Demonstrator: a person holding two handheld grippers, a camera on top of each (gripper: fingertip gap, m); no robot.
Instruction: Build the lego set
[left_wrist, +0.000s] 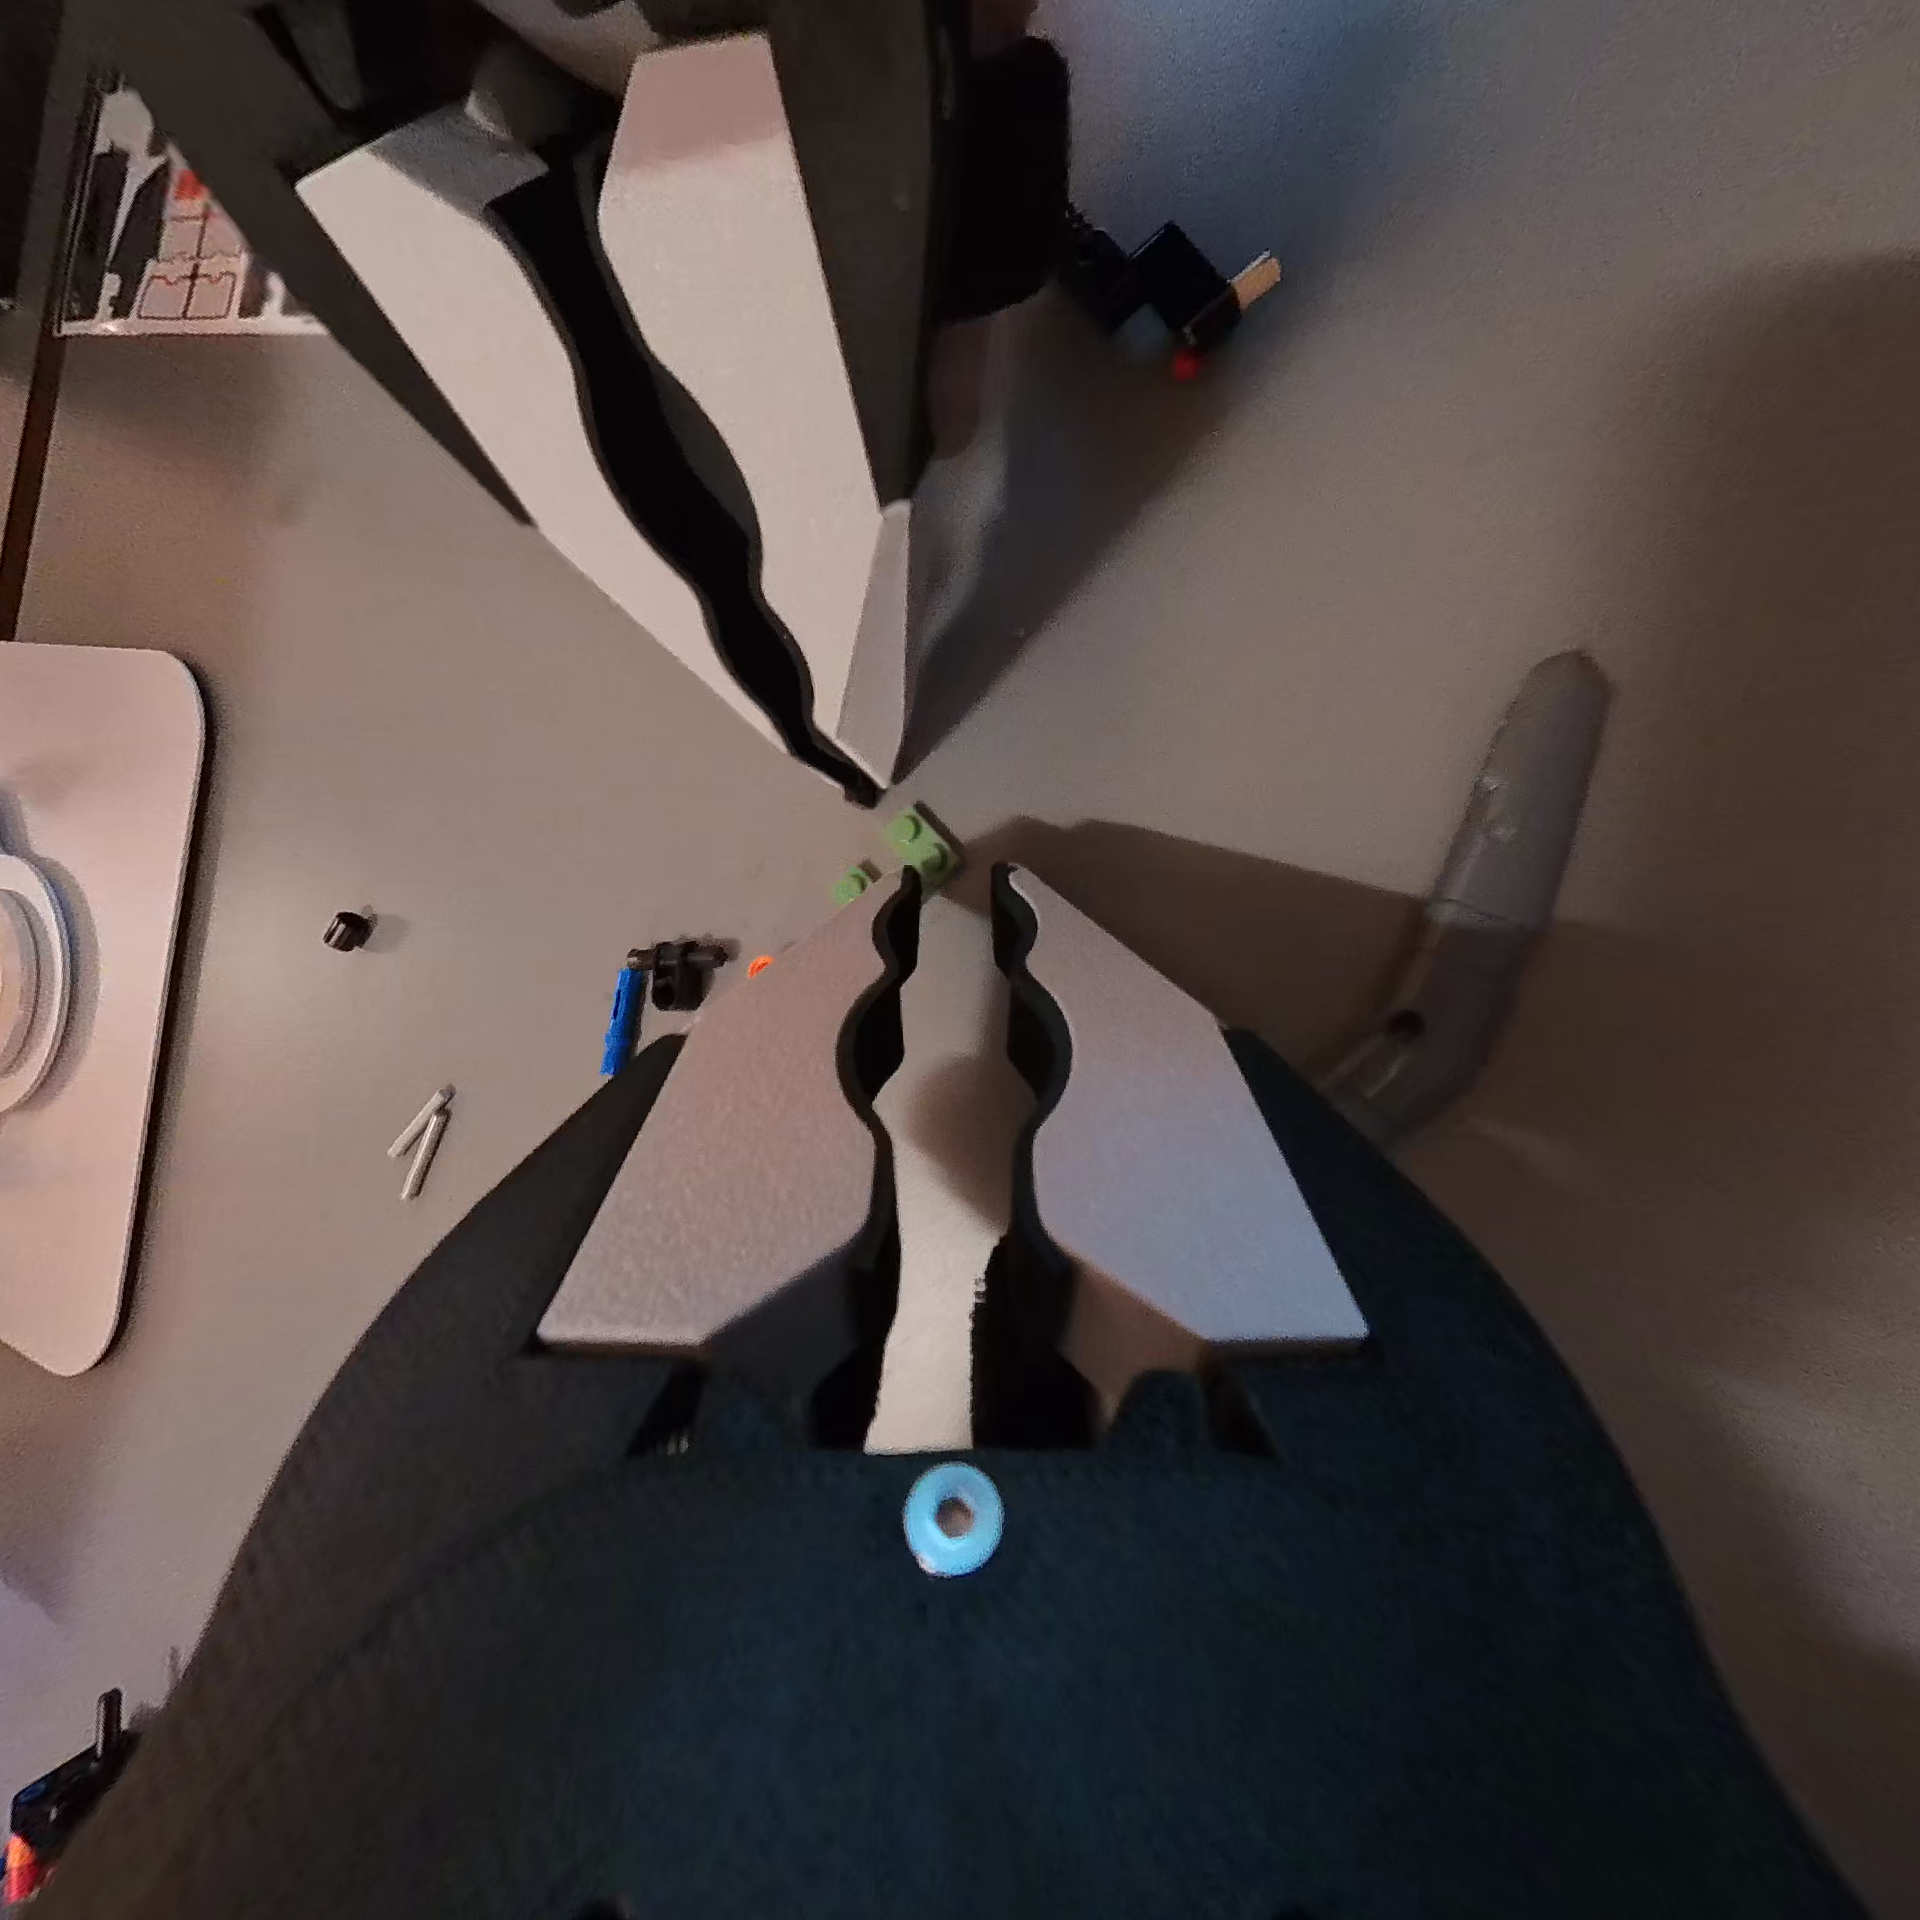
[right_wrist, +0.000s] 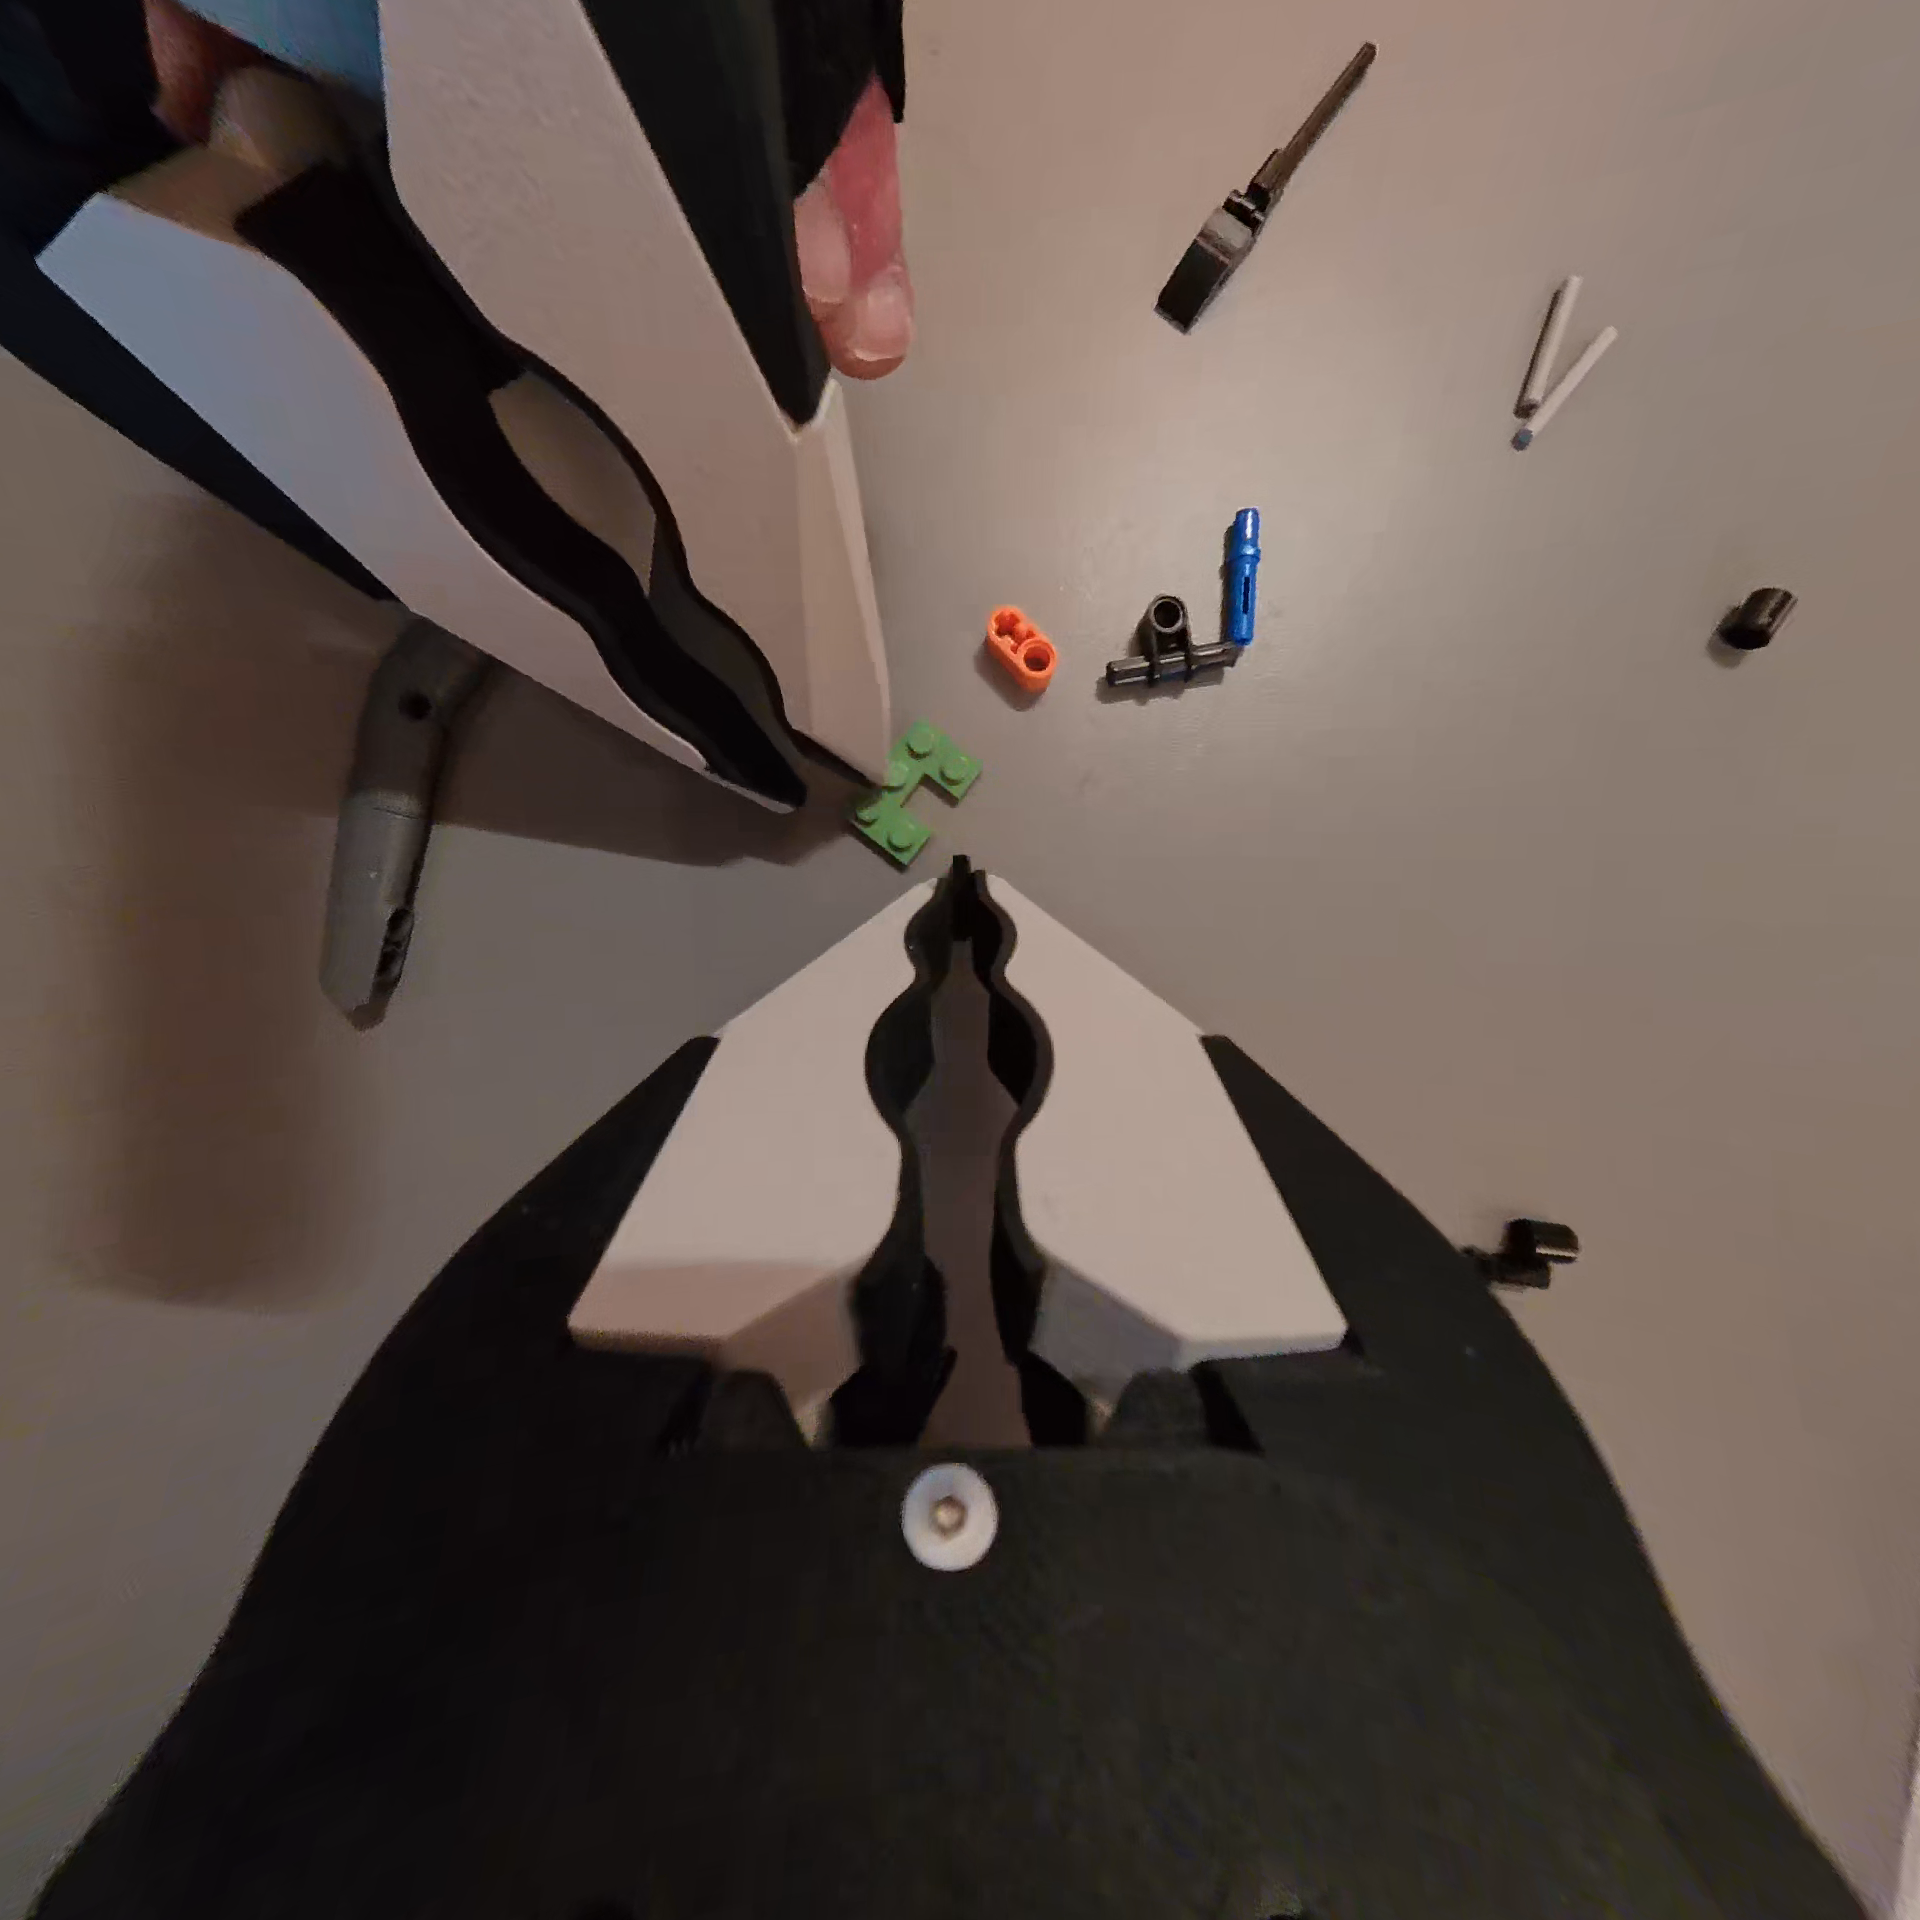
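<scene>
A small green studded plate (right_wrist: 914, 790) with a notch in one side lies flat on the grey table. It also shows in the left wrist view (left_wrist: 923, 840), partly hidden by my left finger. My left gripper (left_wrist: 956, 878) is open by a narrow gap, with one fingertip (left_wrist: 910, 883) against the plate's edge. It enters the right wrist view from the upper left (right_wrist: 826, 788). My right gripper (right_wrist: 961, 873) is shut and empty, its tip just short of the plate. It comes in from the top of the left wrist view (left_wrist: 862, 795).
Loose parts lie past the plate: an orange connector (right_wrist: 1020, 647), a black connector (right_wrist: 1169, 649), a blue pin (right_wrist: 1242, 575), pale rods (right_wrist: 1558, 364), a long black piece (right_wrist: 1247, 208) and small black pieces (right_wrist: 1756, 618). A grey curved part (right_wrist: 384, 810) lies nearby. A pale board (left_wrist: 104, 987) lies at the left. The orange connector (right_wrist: 1020, 647) is about equally far from each gripper, around 4 centimetres.
</scene>
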